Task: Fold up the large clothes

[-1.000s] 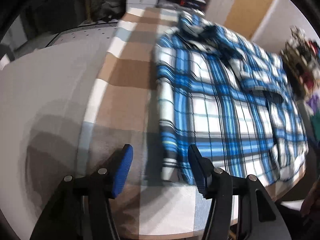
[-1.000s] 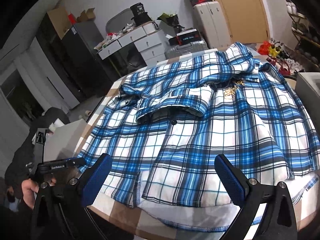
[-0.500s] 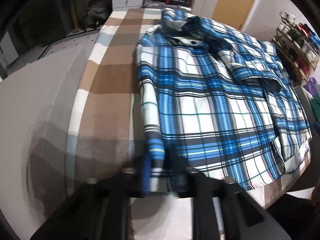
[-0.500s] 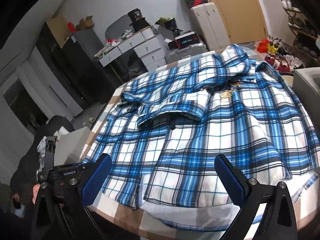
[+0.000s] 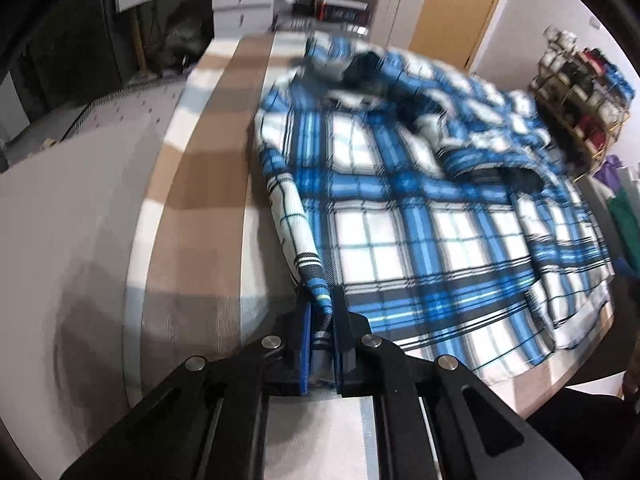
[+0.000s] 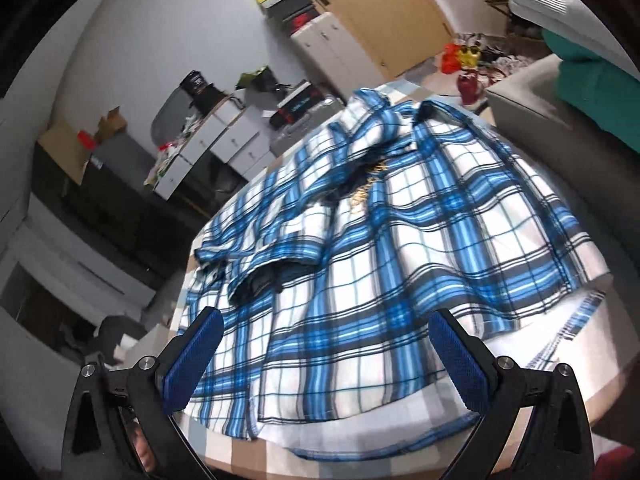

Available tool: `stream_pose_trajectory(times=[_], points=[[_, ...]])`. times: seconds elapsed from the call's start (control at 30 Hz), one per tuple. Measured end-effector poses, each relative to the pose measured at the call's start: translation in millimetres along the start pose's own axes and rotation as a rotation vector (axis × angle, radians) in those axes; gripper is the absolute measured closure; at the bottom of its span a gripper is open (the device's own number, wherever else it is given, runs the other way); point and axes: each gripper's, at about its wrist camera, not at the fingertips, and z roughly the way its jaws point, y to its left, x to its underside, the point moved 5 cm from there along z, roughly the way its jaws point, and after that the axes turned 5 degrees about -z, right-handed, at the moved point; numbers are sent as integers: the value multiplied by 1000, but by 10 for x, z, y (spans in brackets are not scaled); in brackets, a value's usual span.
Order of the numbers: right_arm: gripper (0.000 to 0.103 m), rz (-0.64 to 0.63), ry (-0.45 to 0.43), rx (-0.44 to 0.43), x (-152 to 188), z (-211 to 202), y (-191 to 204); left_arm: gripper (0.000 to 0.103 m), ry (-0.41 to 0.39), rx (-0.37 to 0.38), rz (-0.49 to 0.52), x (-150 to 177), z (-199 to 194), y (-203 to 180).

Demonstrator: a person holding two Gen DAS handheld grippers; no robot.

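Gripping the hem corner was the step in hand: the left gripper [image 5: 321,320] sat clamped on the lower-left corner of the plaid shirt [image 5: 420,216], a fold of blue-and-white cloth pinched between its blue pads at bottom centre of the left wrist view. Its jaws had just been closing, with that cloth between them. The right gripper [image 6: 326,354] was apart, jaws wide, low in the right wrist frame over the near hem and touching nothing I could see.

The shirt lay spread front-up across the table [image 5: 200,184], filling the right half of the left view and the middle of the right view, collar toward the top, one sleeve [image 6: 276,258] folded across the chest. Judged early: only one corner secured, no body fold made yet.

Next move likely called for the right jaws to come down on the hem's other corner, then both to lift together and carry the hem toward the collar. Risk: the thin pinch slipping once the cloth took tension.

Surface was a brown, white and grey checked cloth [image 5: 208,148] over the table. Room was cluttered: white drawers [image 6: 224,140] upper left of the right view, a wooden door [image 6: 384,12] at top, a shelf rack [image 5: 580,80] at right of the left view.
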Motion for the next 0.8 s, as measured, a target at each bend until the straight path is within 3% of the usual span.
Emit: stream_pose_trajectory(times=[0.07,0.1,0.13,0.17,0.2,0.23,0.4,0.47,0.5,0.53,0.67,0.73,0.8], points=[[0,29,-14,14,-29,-61,-92,95,41,-24,-9,25,68,17],[0,44,-25,31,-56,-109,-162,89,33,-20,-10,23,51,13],[0,42,-32,51,-91,-156,-222,73,39,-20,-12,44,38,10],[0,31,-32,73,-123,-193,-266,67,42,-4,-15,52,40,1],[0,5,-22,113,-168,-236,-328,52,46,7,-19,58,40,-10],[0,-23,-12,155,-214,-275,-389,50,48,-2,-23,64,41,-13],[0,-123,90,329,-382,-305,-709,51,37,-16,20,105,44,-63],[1,-175,188,339,-314,-191,-726,68,30,-47,36,78,68,-57],[1,-223,216,353,-254,-150,-693,86,27,-62,43,76,63,-50],[1,-276,238,365,-190,-108,-654,93,29,-57,38,73,61,-25],[1,-596,322,439,150,74,-421,97,39,-6,-22,59,59,66],[1,-683,325,473,246,143,-399,97,46,17,-48,54,61,91],[12,-755,325,501,288,237,-390,97,47,20,-53,52,63,89]])
